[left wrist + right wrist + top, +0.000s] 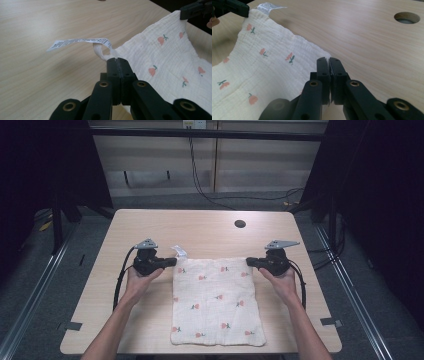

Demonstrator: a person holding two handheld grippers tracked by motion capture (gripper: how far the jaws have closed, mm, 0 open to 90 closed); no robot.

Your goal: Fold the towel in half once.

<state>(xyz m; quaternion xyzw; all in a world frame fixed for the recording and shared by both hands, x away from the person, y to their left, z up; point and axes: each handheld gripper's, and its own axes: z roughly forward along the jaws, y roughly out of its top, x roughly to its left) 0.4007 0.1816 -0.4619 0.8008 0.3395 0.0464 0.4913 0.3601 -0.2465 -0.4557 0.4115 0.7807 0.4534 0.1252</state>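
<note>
Cream muslin cloth printed with pink flowers (pixel 216 301) lies flat at the desk's (pixel 150 225) near edge, its far corners pinched by closed left fingers (pixel 112 65) and right fingers (pixel 323 66); presumably lift both evenly, keeping tension.

Wooden table (pixel 150 227); flower-print cloth (pixel 216 302) lying flat.

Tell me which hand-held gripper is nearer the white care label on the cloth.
Left. The left hand-held gripper grips the cloth corner right beside the care label; the right hand-held gripper grips the opposite far corner.
</note>
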